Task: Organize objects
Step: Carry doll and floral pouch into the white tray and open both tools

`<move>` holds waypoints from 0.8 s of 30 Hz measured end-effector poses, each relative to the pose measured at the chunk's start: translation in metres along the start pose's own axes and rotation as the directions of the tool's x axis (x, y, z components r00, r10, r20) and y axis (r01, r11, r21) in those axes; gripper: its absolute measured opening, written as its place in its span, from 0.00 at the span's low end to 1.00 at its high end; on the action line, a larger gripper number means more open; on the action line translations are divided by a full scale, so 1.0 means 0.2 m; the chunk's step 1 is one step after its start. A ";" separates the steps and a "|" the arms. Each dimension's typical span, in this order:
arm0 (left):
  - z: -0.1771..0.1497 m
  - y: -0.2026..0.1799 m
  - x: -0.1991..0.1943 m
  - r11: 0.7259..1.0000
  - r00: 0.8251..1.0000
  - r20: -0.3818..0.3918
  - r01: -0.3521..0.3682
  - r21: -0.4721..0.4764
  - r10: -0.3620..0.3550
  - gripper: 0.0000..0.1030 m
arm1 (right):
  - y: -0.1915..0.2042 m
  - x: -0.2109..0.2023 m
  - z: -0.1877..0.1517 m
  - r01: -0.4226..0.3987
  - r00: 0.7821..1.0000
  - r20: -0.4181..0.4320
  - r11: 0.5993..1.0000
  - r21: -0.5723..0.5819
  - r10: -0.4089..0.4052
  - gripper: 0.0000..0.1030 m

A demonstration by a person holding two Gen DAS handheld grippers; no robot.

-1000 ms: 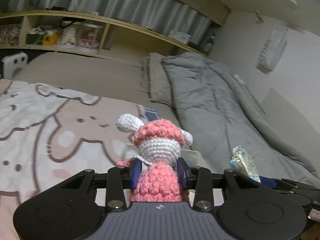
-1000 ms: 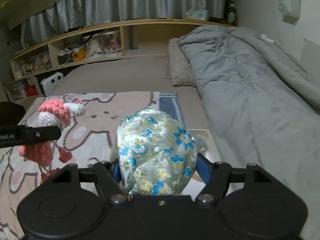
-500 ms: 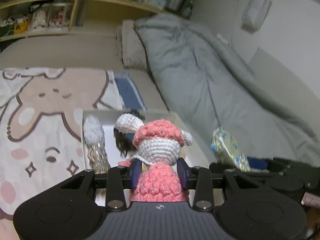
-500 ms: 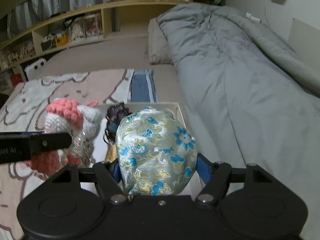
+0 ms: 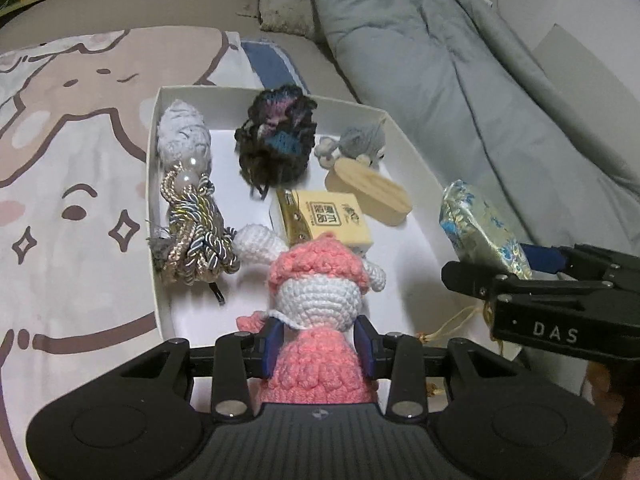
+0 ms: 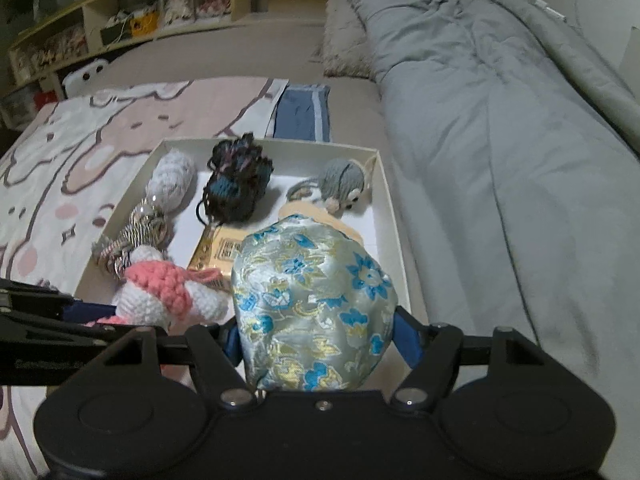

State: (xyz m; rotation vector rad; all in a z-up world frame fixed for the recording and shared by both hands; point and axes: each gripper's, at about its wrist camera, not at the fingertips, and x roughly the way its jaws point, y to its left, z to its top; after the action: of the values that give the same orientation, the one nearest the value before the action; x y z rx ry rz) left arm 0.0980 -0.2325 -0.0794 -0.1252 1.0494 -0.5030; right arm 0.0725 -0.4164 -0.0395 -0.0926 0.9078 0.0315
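My left gripper (image 5: 319, 342) is shut on a pink and white crochet doll (image 5: 320, 292), which hangs over the near part of a white open box (image 5: 154, 184). My right gripper (image 6: 320, 330) is shut on a silky pouch with blue and gold flowers (image 6: 312, 308), held over the box's near right corner (image 6: 394, 240). The doll (image 6: 168, 292) also shows at the left of the right wrist view, and the pouch (image 5: 480, 228) at the right of the left wrist view. The two grippers hang side by side.
The box holds a grey knitted piece with a tassel (image 5: 188, 200), a dark yarn ball (image 5: 276, 136), a grey crochet mouse (image 5: 360, 144), a wooden oval (image 5: 368, 192) and a small printed carton (image 5: 332, 220). It lies on a cartoon-print blanket (image 5: 72, 160). A grey duvet (image 6: 500, 120) fills the right.
Both grippers have come down and tipped downward over the bed with their loads. The white box, out of sight a second ago, now fills the middle of both views.
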 end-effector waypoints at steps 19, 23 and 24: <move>0.03 0.00 0.04 0.998 0.999 -0.020 -0.028 0.058 0.029 0.72 | -0.02 0.10 -0.05 0.033 0.997 -0.073 0.999 -0.034 -0.036 0.87; 0.04 -0.01 0.00 0.997 0.999 -0.017 -0.028 0.071 0.029 0.73 | -0.04 0.05 -0.04 0.026 0.998 -0.063 1.000 0.000 -0.026 0.87; 0.04 -0.02 -0.01 0.997 1.000 -0.014 -0.027 0.073 0.028 0.73 | -0.04 0.04 -0.04 0.028 0.998 -0.058 1.000 0.005 -0.027 0.87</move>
State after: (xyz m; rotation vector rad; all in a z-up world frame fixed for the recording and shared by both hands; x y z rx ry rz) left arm 0.1024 -0.2358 -0.0728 -0.0424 1.0445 -0.5168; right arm 0.0717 -0.4262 -0.0508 -0.1006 0.9648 0.0005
